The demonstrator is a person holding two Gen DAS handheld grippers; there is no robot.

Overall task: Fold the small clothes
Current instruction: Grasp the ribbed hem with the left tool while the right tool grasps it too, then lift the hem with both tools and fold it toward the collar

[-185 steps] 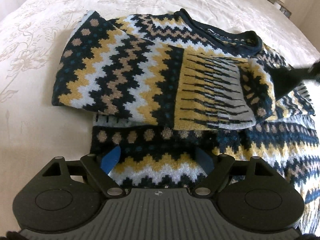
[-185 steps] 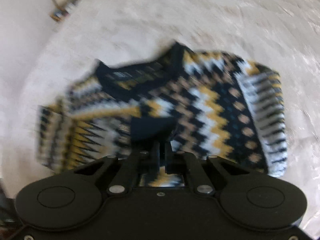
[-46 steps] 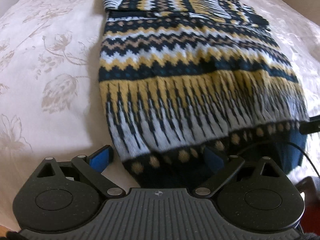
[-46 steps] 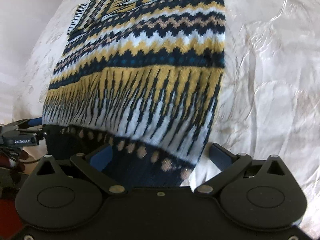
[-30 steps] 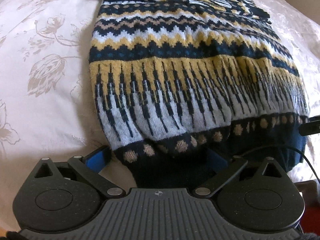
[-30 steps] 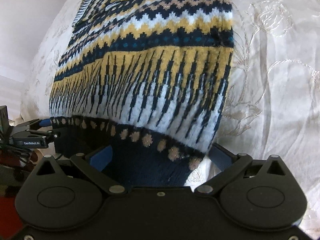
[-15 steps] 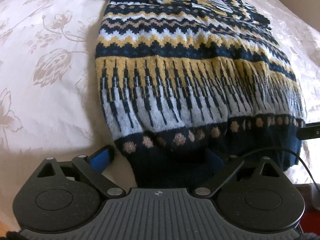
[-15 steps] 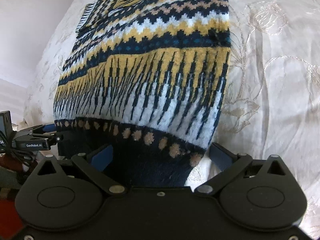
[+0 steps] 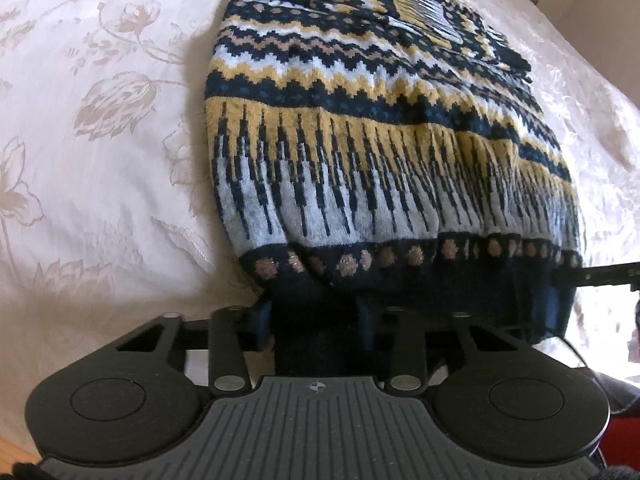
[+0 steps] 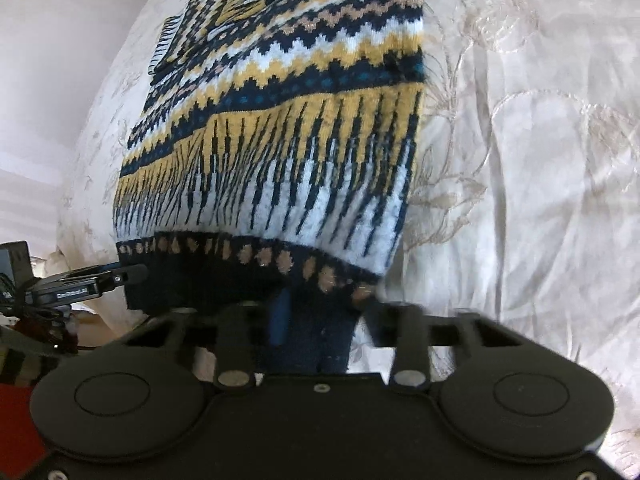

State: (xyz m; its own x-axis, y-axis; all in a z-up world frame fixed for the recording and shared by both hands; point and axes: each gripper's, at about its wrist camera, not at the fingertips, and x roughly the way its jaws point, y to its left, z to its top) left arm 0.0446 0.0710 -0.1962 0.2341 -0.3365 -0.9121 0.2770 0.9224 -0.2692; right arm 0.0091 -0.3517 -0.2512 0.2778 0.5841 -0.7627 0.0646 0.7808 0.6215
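Note:
A knitted sweater [image 9: 380, 140] in navy, yellow and pale blue zigzags lies lengthwise on the bed, sleeves folded in at the far end. Its navy hem hangs toward me over the bed's near edge. My left gripper [image 9: 314, 320] is at the hem's left corner, jaws closing, and the dark cloth fills the gap between its fingers. My right gripper [image 10: 324, 320] is at the other corner of the sweater [image 10: 288, 140]. Its jaws are closing too, with the hem between them. Its right finger [image 10: 376, 320] is blurred, with a sliver of bedspread showing beside the cloth.
A cream bedspread [image 9: 100, 140] with embroidered flowers surrounds the sweater, wrinkled on the right side [image 10: 540, 160]. Each gripper shows at the edge of the other's view, with a cable near the bed's front edge. Something red [image 10: 16, 420] lies below the bed.
Both grippers' jaws went from wide apart around the hem corners to close together on the navy hem. The left gripper drew back slightly and the hem bunched.

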